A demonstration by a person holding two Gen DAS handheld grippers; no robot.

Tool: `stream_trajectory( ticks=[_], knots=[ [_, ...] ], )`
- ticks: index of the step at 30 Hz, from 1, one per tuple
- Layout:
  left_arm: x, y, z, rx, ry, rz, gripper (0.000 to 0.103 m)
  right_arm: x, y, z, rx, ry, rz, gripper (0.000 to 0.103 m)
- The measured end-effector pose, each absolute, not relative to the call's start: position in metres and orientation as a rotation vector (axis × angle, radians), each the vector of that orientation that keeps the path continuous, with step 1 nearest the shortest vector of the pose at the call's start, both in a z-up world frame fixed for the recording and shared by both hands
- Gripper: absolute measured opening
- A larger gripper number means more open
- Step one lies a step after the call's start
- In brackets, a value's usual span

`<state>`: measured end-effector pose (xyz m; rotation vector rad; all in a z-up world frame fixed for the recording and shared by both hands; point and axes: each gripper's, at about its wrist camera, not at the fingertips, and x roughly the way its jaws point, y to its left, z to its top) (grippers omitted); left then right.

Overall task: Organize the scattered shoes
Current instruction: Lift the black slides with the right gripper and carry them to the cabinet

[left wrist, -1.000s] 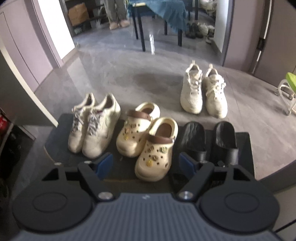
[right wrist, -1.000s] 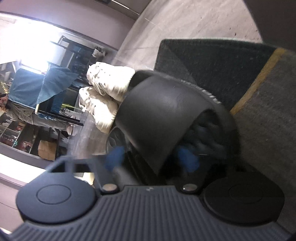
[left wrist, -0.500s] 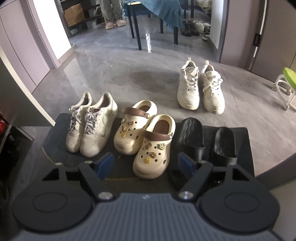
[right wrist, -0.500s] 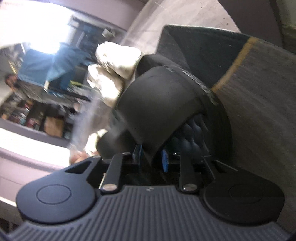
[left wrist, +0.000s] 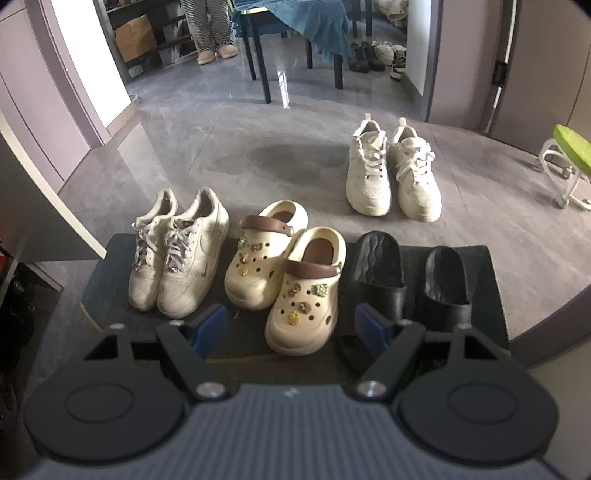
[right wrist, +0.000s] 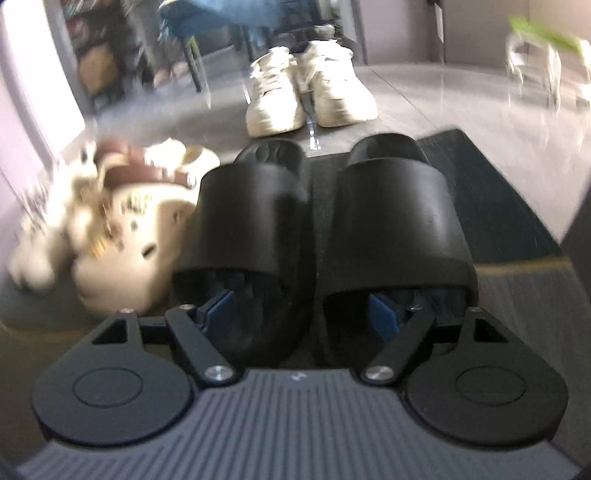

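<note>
On a dark mat [left wrist: 484, 266] stand a pair of white sneakers [left wrist: 177, 258], a pair of cream clogs [left wrist: 284, 273] and two black slides [left wrist: 410, 280], all in a row. Another pair of white sneakers [left wrist: 393, 173] stands on the grey floor beyond the mat. My left gripper [left wrist: 291, 328] is open and empty, held above the near edge of the mat. My right gripper [right wrist: 303, 306] is open right at the toes of the two black slides [right wrist: 325, 210], holding nothing. The white sneakers [right wrist: 310, 88] show behind them.
A lime-green stool [left wrist: 569, 162] stands at the right. A table with a blue cloth [left wrist: 295, 22] and a person's legs [left wrist: 210, 29] are at the back. A pale cabinet [left wrist: 37, 184] borders the mat on the left. More shoes [left wrist: 376, 55] lie by the far doorway.
My right gripper has let go of the right black slide, opened and drawn back level; the slide now sits on the mat beside its mate. The left gripper has lifted and drawn back slightly.
</note>
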<state>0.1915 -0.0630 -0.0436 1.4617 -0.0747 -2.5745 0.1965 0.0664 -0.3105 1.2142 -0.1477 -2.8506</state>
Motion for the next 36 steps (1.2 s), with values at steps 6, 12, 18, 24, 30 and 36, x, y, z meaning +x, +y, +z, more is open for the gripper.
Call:
stream_trajectory(
  ticks=[6,12,18,24,30,36],
  knots=[
    [0.191,-0.085,-0.049,1.480,-0.039,-2.554,0.078,0.185,0.047,-0.327,1.176,-0.104,-3.037,0.079],
    [0.188,-0.097,-0.052,1.506,-0.006,-2.550,0.078,0.170,0.043,-0.334,1.159,-0.120,-3.136,0.086],
    [0.185,-0.097,-0.049,1.508,0.078,-2.563,0.078,0.170,0.053,-0.332,1.181,-0.093,-3.127,0.064],
    [0.182,-0.087,-0.046,1.508,0.128,-2.558,0.078,0.172,0.049,-0.305,1.161,-0.035,-3.065,0.023],
    [0.178,-0.076,-0.037,1.441,0.121,-2.574,0.078,0.163,0.058,-0.259,1.145,-0.010,-2.990,0.018],
    [0.178,-0.075,-0.025,1.383,0.130,-2.553,0.078,0.163,0.077,-0.218,1.209,-0.034,-2.910,0.017]
  ],
)
